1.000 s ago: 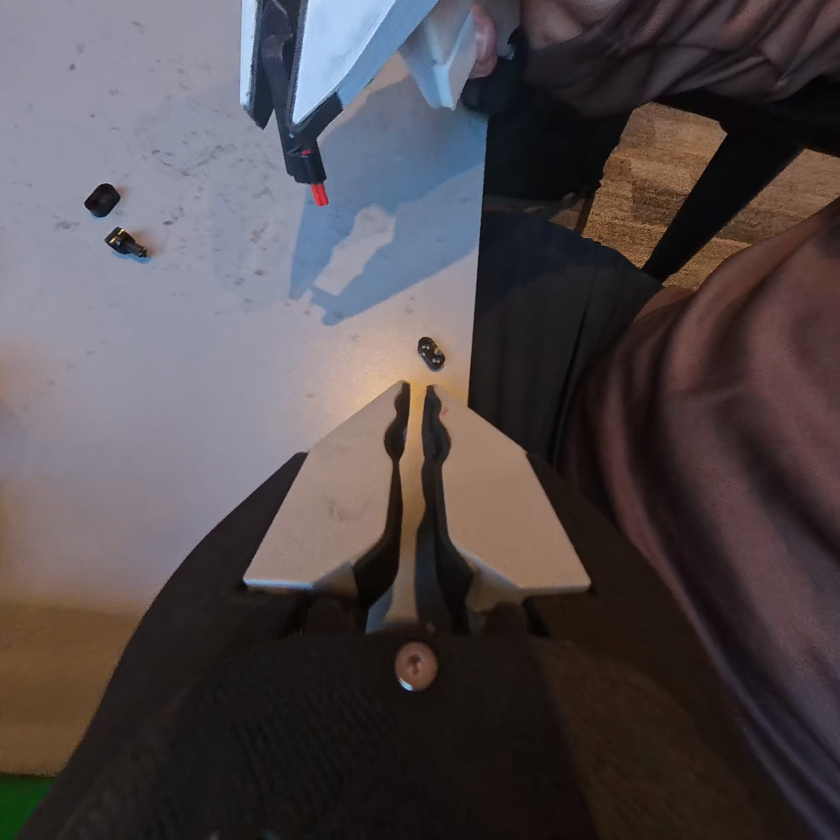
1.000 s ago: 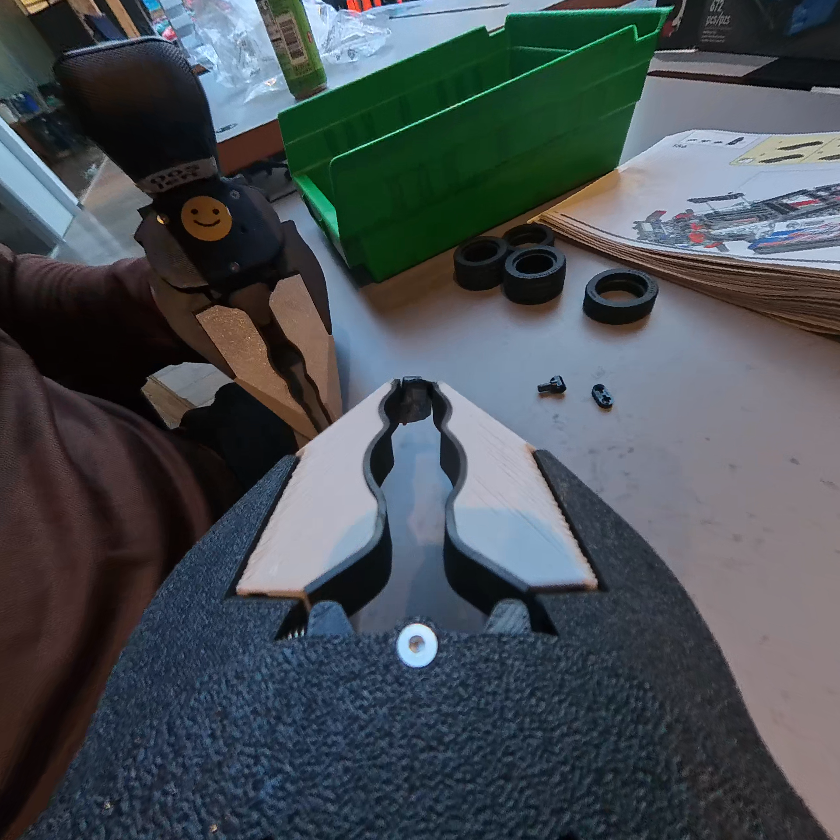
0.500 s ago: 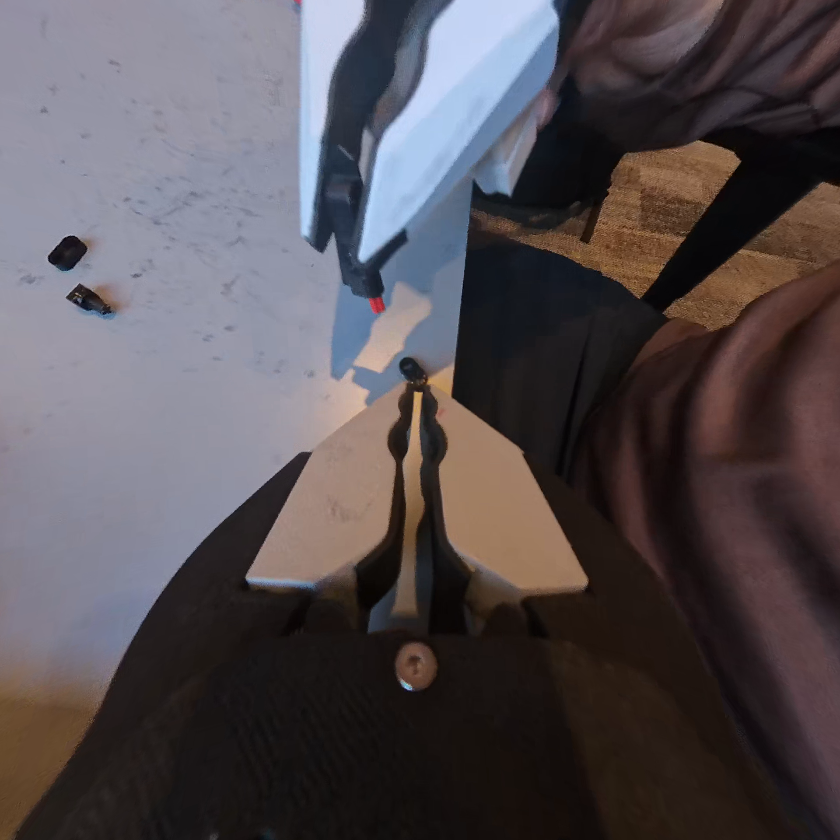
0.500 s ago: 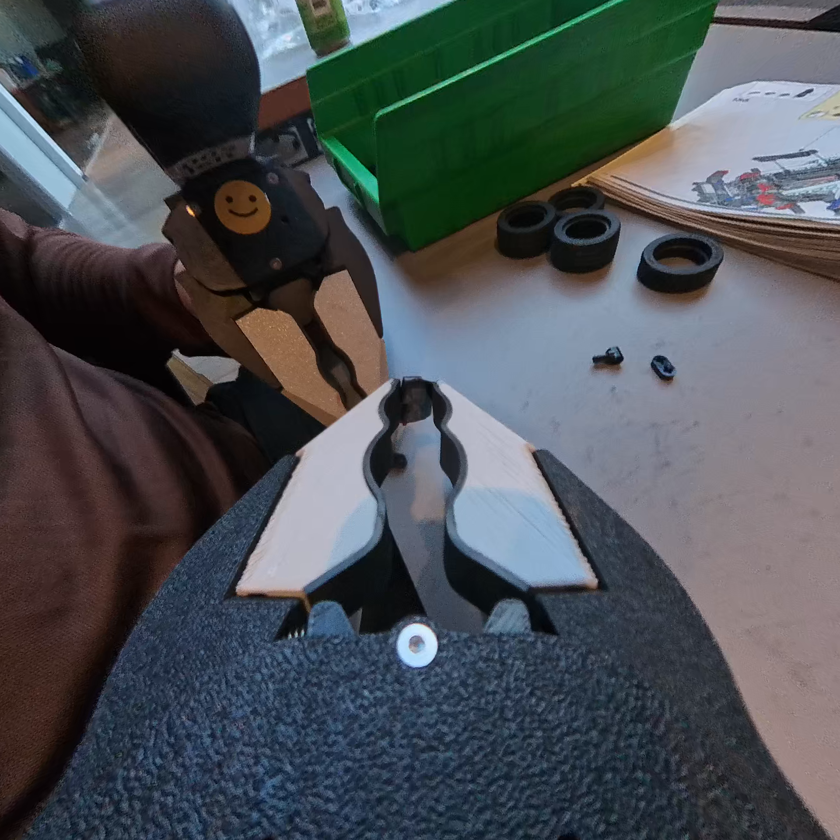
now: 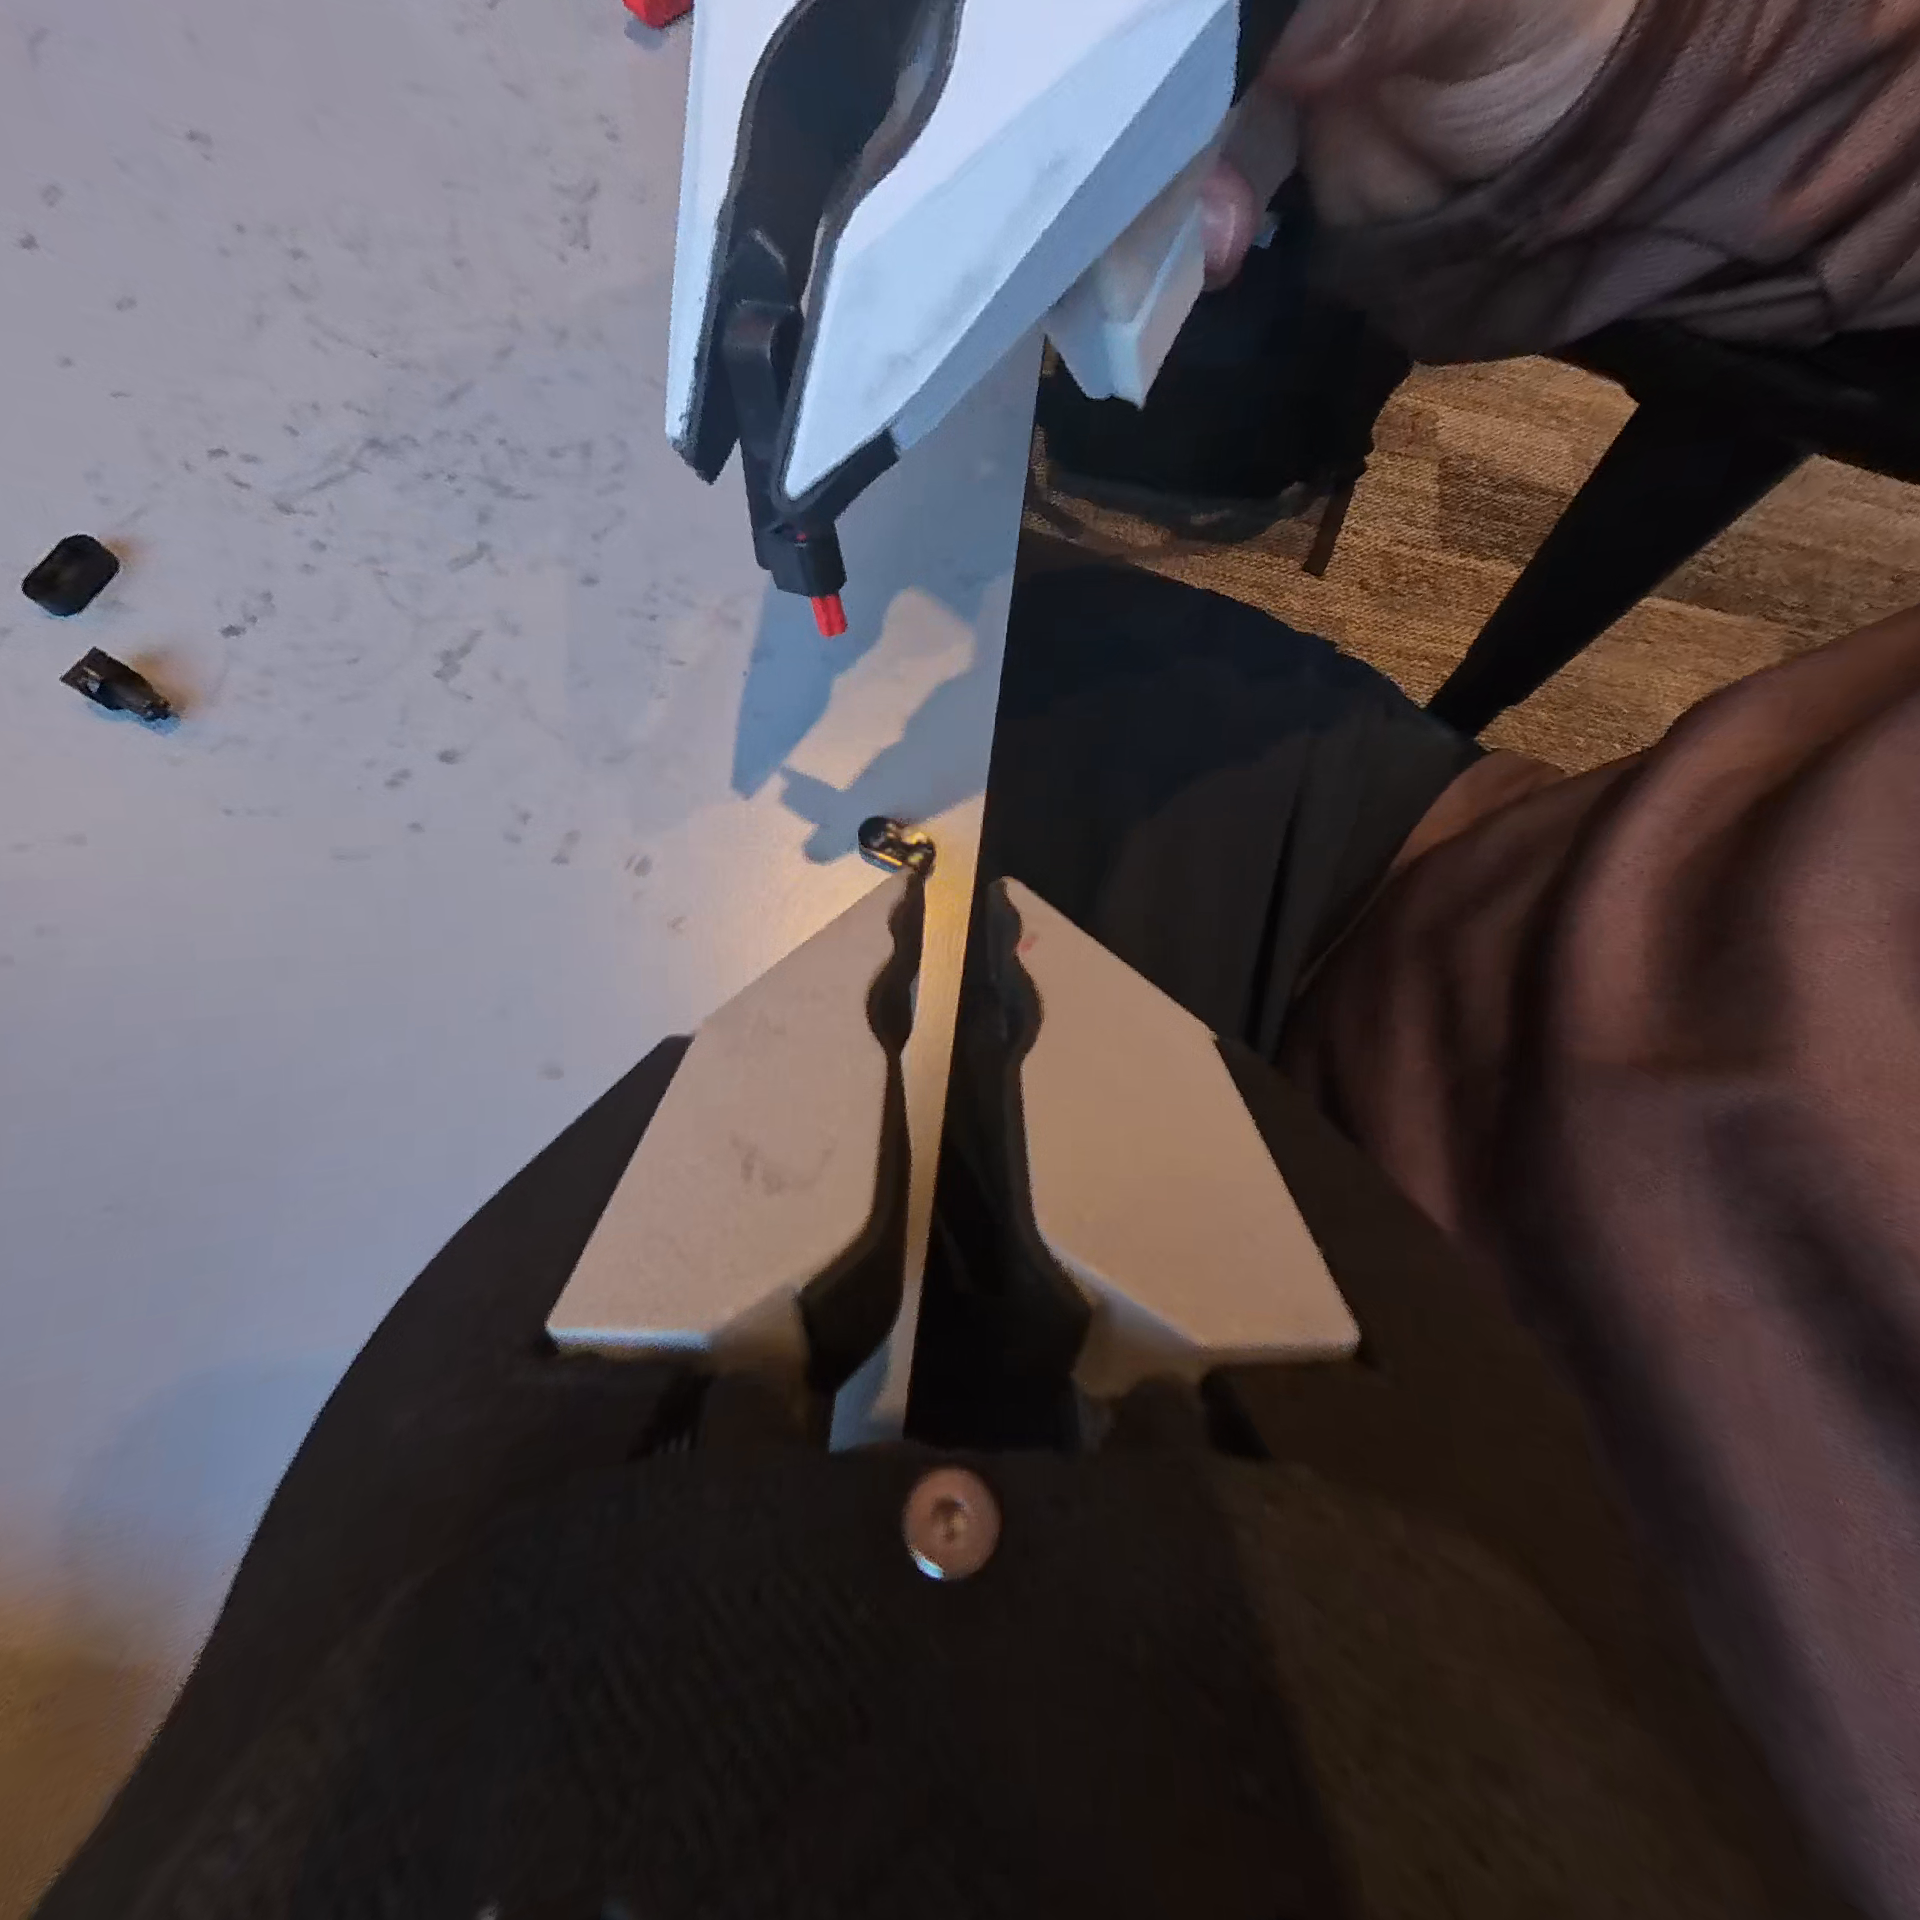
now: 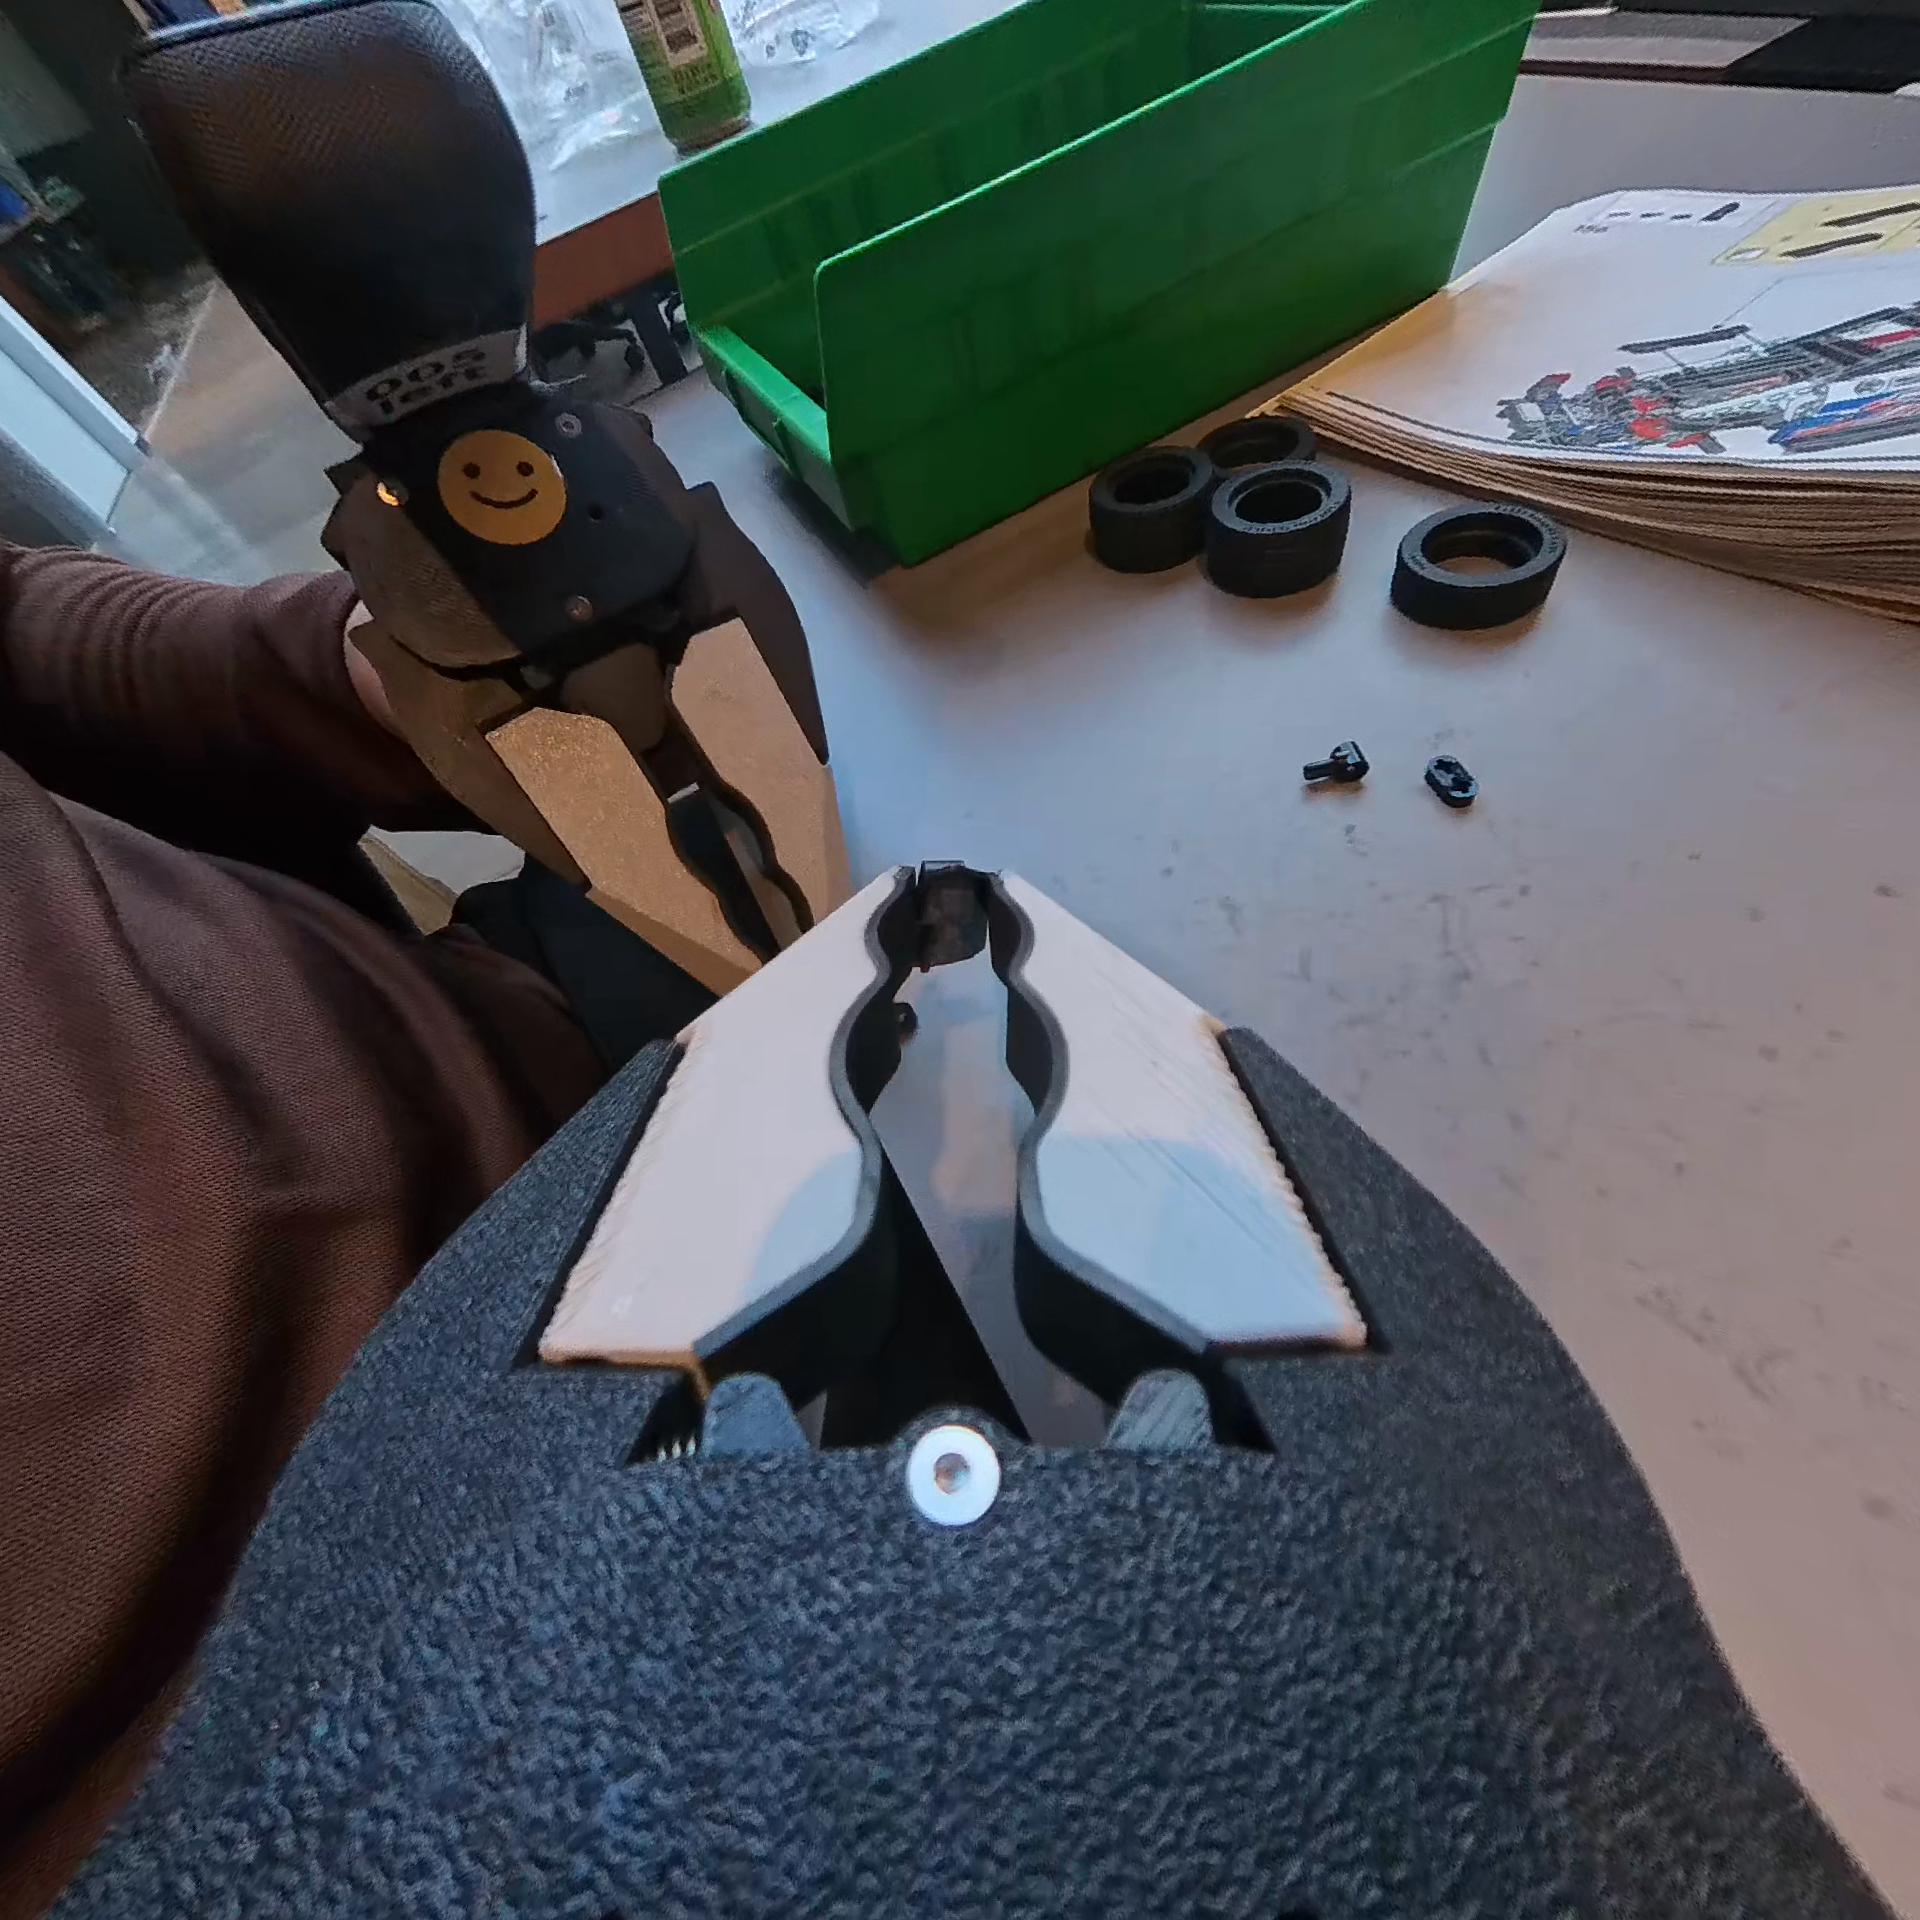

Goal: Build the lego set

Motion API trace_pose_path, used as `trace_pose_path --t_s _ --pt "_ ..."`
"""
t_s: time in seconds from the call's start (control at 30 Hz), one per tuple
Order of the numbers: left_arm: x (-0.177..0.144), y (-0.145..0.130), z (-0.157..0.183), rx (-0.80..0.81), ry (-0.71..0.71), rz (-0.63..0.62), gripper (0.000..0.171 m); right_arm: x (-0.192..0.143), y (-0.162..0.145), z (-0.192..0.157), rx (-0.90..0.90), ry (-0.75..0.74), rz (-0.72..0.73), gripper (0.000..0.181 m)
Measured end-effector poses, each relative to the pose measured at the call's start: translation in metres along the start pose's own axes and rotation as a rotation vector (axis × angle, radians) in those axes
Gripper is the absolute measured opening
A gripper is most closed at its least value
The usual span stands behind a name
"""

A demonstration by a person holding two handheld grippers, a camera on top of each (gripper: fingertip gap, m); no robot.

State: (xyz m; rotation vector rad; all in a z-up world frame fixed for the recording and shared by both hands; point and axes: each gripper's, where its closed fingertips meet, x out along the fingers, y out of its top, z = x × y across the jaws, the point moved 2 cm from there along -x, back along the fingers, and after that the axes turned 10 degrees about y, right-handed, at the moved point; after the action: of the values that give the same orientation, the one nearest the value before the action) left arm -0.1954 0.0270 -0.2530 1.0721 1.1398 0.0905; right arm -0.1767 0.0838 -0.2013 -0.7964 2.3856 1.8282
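Left wrist view, near to far. My left gripper (image 5: 951, 883) is hanging over the counter (image 5: 343, 935) edge with its fingers (image 5: 779, 1091) almost together, only a thin slit between the tips, and nothing is held in them. The small black connector (image 5: 896, 842) is lying on the counter just past the left fingertip; a second ago it was clear ahead of the tips, so I have been closing in on it, and I judge the pick-up is the step in hand, not yet made. Beyond it my right gripper (image 5: 774, 457) is tilting down toward the same spot, lower and nearer than before, carrying the black piece with the red pin (image 5: 810, 577) that sticks out below its tips. Two more small black parts (image 5: 94, 634) are lying well apart at the left.

Right wrist view, near to far. My right fingers (image 6: 1122, 1122) are pinching that black piece (image 6: 948, 914) at the very tips, the wavy gap behind it standing open. My left gripper (image 6: 769, 925) is pointing down just beside them. Farther off are the two loose parts (image 6: 1392, 774), four black tyres (image 6: 1278, 525), the green bin (image 6: 1039, 312) and the instruction booklet (image 6: 1662, 416).
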Motion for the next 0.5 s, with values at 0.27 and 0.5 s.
trace_pose_path --t_s 0.27,0.5 --pt "0.01 0.013 -0.002 0.006 0.03 0.005 0.009 -0.001 0.001 -0.002 -0.018 -0.002 -0.004 0.014" --pt "0.001 0.016 -0.015 0.176 0.031 0.023 0.022 -0.008 0.004 0.003 -0.002 0.0 0.018 0.014"
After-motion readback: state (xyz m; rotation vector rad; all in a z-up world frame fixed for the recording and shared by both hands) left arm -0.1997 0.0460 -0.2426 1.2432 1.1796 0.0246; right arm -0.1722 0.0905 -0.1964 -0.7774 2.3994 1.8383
